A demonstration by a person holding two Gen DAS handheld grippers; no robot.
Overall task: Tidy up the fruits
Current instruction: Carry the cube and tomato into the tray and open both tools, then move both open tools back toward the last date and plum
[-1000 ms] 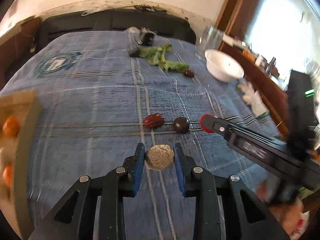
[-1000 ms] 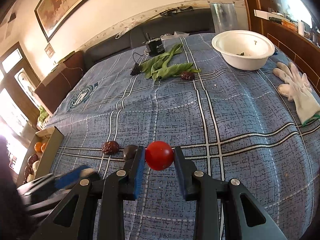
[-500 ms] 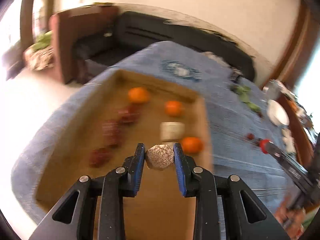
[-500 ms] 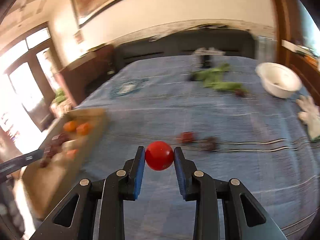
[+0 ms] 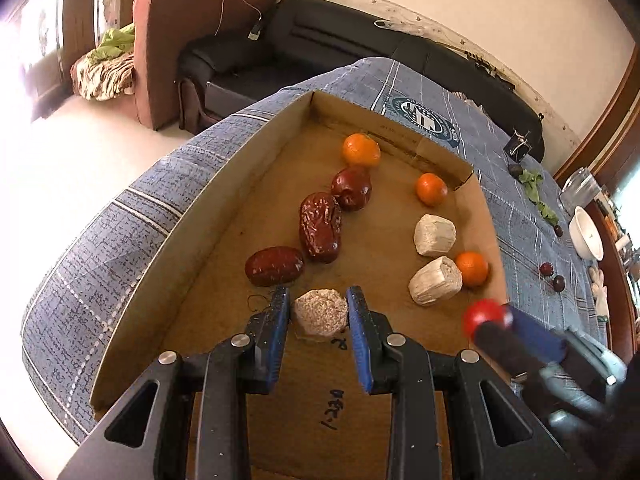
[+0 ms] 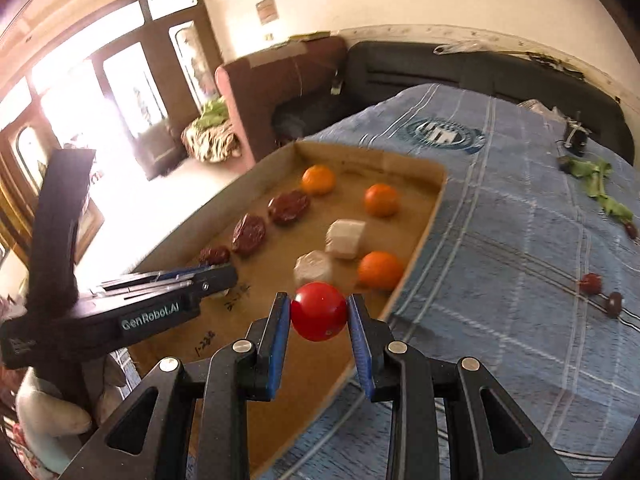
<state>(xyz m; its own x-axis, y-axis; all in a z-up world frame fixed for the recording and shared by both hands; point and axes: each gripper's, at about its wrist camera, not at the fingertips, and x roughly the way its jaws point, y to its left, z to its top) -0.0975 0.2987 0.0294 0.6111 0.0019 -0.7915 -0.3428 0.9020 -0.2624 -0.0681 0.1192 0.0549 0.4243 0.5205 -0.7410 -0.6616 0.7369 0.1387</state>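
Note:
My left gripper (image 5: 319,316) is shut on a rough beige round fruit piece (image 5: 320,314), low over the floor of a cardboard tray (image 5: 224,200). The tray holds three dark red dates (image 5: 320,227), three oranges (image 5: 361,150) and two white chunks (image 5: 435,235). My right gripper (image 6: 319,317) is shut on a red cherry tomato (image 6: 319,312) above the tray's near right edge (image 6: 420,240). It shows in the left wrist view (image 5: 486,316), and the left gripper shows in the right wrist view (image 6: 216,276).
The tray sits on a blue plaid cloth (image 6: 500,220). Two dark fruits (image 6: 602,292) lie on the cloth to the right. Green leaves (image 6: 596,184) and a white bowl (image 5: 586,232) are farther back. A black sofa (image 5: 320,44) stands behind.
Both grippers have swung left from the middle of the cloth to the tray, each still holding its fruit. The left gripper has come down close to the tray floor.

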